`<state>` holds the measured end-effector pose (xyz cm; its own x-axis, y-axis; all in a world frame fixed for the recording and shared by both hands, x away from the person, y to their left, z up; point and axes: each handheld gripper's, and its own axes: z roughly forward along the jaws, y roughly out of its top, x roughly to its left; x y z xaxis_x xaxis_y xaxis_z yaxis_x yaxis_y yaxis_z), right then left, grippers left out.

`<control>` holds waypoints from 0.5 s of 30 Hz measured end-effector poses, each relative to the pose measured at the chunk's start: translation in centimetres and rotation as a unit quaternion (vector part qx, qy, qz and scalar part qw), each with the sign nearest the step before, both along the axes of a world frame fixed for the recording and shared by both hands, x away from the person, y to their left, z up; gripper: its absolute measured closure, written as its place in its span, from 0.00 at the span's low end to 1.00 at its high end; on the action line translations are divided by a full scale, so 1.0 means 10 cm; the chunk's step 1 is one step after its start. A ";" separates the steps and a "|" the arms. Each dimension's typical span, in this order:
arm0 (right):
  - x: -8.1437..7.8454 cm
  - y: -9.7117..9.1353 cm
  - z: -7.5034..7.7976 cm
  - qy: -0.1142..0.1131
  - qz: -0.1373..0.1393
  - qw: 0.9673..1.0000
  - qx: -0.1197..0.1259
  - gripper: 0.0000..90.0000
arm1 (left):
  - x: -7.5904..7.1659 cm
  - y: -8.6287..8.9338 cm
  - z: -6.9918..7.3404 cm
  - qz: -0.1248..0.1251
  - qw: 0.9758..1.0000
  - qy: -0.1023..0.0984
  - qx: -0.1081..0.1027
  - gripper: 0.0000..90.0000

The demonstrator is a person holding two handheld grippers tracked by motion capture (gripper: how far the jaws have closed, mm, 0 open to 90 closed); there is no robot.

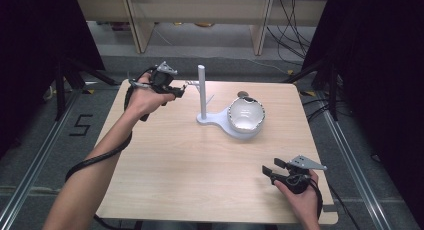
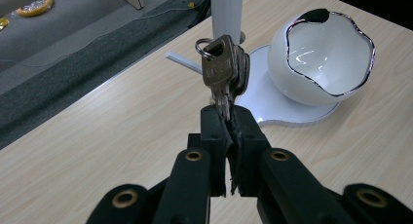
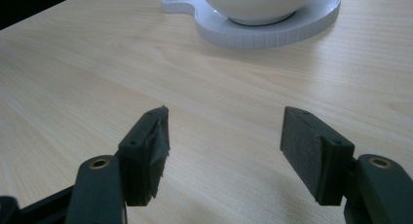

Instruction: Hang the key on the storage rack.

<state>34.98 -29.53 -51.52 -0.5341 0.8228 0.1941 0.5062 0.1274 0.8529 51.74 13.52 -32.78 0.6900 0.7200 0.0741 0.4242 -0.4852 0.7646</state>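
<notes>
My left gripper (image 2: 227, 118) is shut on a bunch of metal keys (image 2: 225, 70) on a small ring, held upright above the table. In the high view the left gripper (image 1: 181, 90) is at the table's back left, with the keys (image 1: 190, 84) just left of a white upright post (image 1: 201, 90). The post rises from a white stand (image 1: 212, 121) that also carries a white bowl with a wavy rim (image 1: 246, 114). My right gripper (image 1: 271, 169) stands open near the front right corner, with nothing between its pads (image 3: 304, 151).
The wooden table (image 1: 200, 165) has bare surface across its middle and front. A thin white peg (image 2: 185, 62) sticks out from the post low down. Shelving legs and cables lie on the floor beyond the table's far edge.
</notes>
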 end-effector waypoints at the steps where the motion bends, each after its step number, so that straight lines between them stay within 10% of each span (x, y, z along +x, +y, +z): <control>1: 0.00 0.00 0.00 0.002 0.004 1.000 0.004 0.40 | 0.00 0.00 0.00 0.000 1.000 0.001 0.000 0.95; 15: -0.01 0.00 0.01 0.001 0.006 1.000 0.005 0.40 | 0.00 -0.01 -0.05 0.003 1.000 0.011 0.002 0.95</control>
